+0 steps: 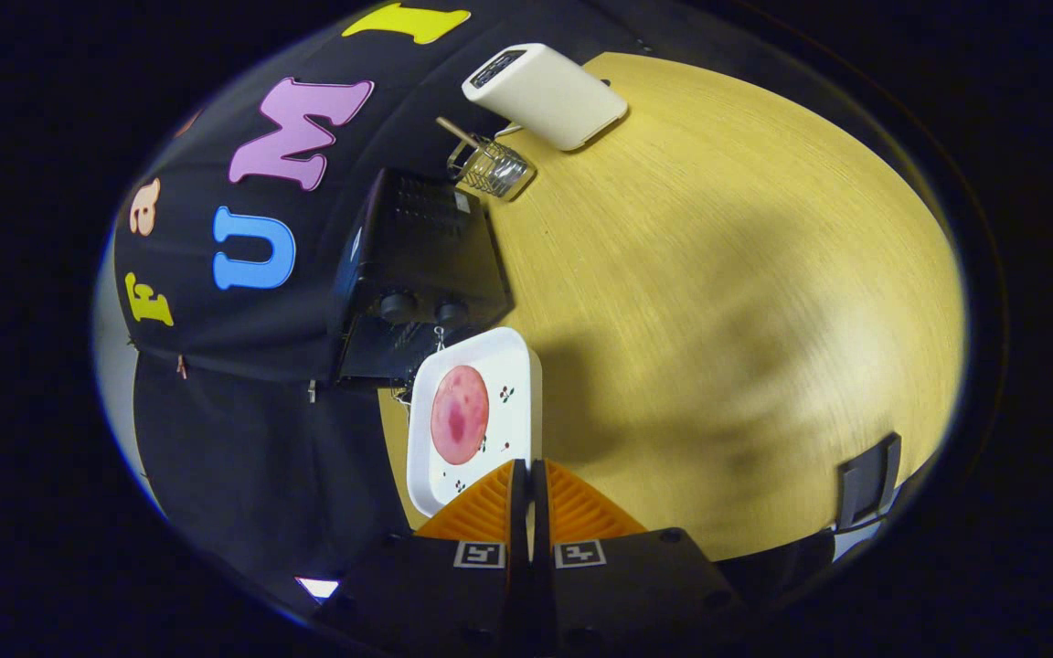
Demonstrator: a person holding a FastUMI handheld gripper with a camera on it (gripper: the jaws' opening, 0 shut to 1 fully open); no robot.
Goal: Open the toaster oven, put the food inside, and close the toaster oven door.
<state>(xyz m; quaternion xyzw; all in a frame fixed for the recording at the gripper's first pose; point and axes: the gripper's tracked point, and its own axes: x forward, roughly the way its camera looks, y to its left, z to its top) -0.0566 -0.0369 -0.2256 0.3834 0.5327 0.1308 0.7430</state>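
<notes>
**Plate held by its rim in front of the open oven**

The gripper (531,475) has its two fingers pressed almost together, with only a thin slit between them. In this slit sits the near rim of a white square plate with rounded corners and small dark printed sprigs (513,384). Both fingers clamp on this rim, so the plate is carried by its edge and it appears tilted, with its flat face turned toward the left of the fingers.

On the plate, just ahead of the fingertips and slightly to their left, lies a round pink slice of food with a darker red centre (460,414). It lies flat against the plate surface.

Directly beyond the plate stands a black metal toaster oven with two round knobs (421,265). The far edge of the plate comes close to its front, below the knobs. Its door appears to be open, but the plate hides part of it and the dark colour makes the exact position hard to read.

All of this is above a light yellow wooden table (718,302). Farther beyond the oven stands a small wire basket with a wooden stick in it (490,167). Farthest away is a cream-white rectangular toaster with slots on top (549,94), just past the basket.
</notes>
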